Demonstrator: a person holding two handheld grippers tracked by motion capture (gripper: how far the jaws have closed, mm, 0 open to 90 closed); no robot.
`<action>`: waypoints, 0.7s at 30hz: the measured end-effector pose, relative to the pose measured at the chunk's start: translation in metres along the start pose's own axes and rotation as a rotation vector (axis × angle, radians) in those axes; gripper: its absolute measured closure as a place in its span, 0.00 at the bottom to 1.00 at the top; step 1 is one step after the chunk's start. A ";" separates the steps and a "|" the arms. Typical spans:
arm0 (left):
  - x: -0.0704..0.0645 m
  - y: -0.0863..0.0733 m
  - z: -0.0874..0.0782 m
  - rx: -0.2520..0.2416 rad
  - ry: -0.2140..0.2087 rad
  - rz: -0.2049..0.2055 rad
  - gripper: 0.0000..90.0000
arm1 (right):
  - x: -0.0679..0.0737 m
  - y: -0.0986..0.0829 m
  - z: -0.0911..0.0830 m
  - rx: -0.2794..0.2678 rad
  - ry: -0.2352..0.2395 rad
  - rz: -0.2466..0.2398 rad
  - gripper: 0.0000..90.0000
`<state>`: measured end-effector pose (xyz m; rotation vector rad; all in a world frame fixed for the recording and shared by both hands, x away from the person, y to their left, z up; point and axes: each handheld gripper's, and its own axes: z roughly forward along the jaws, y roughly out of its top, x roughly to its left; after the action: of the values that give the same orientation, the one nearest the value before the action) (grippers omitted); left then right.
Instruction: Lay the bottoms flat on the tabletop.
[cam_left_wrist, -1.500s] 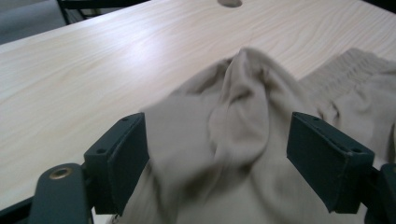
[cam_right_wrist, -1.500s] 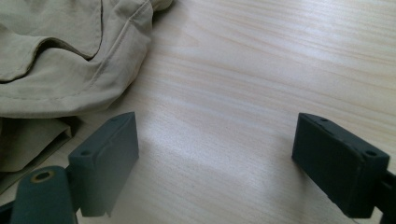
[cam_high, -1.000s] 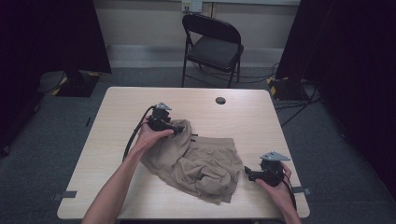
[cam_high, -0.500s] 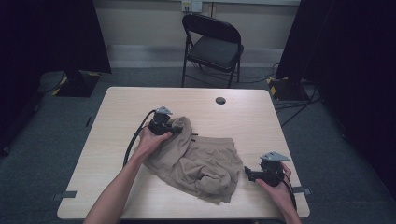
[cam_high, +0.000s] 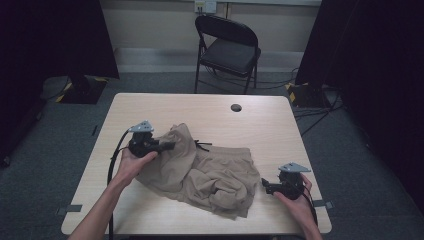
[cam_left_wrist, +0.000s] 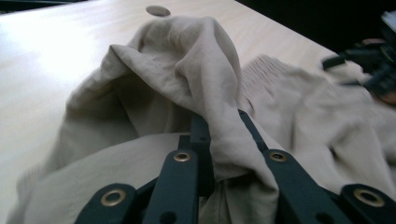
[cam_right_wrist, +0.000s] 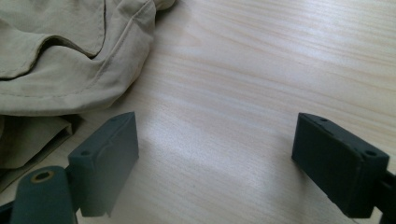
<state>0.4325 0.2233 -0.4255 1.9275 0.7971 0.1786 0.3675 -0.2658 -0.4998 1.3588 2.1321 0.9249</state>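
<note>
Left tool (cam_high: 167, 146) dragged shorts (cam_high: 210, 175) leftward; long axis left-right.

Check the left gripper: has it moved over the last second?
Yes. The left gripper, shut on the tan shorts, has drawn back from the table's round hole, toward the person and the left edge.

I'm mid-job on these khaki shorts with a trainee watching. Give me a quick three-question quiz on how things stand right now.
1. True or false: the right gripper is clamped on the shorts.
2. Which gripper holds a fold of the fabric?
A. the left gripper
B. the right gripper
C. both
3. Fill in: behind the table stands a folding ____.

Key
1. False: its jaws stand open over bare wood beside the shorts.
2. A
3. chair
</note>
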 end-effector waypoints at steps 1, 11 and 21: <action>-0.002 -0.005 -0.005 0.002 -0.006 0.006 0.91 | 0.000 0.000 0.000 0.000 0.000 -0.001 0.15; -0.002 -0.094 -0.019 0.134 0.018 -0.050 0.92 | 0.000 0.000 0.000 0.000 0.000 -0.001 0.15; -0.008 -0.066 -0.035 0.063 0.072 -0.031 0.44 | 0.000 0.000 0.000 0.000 0.001 -0.001 0.15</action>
<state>0.3807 0.2627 -0.4627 1.9763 0.8893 0.2079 0.3678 -0.2658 -0.4999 1.3574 2.1331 0.9252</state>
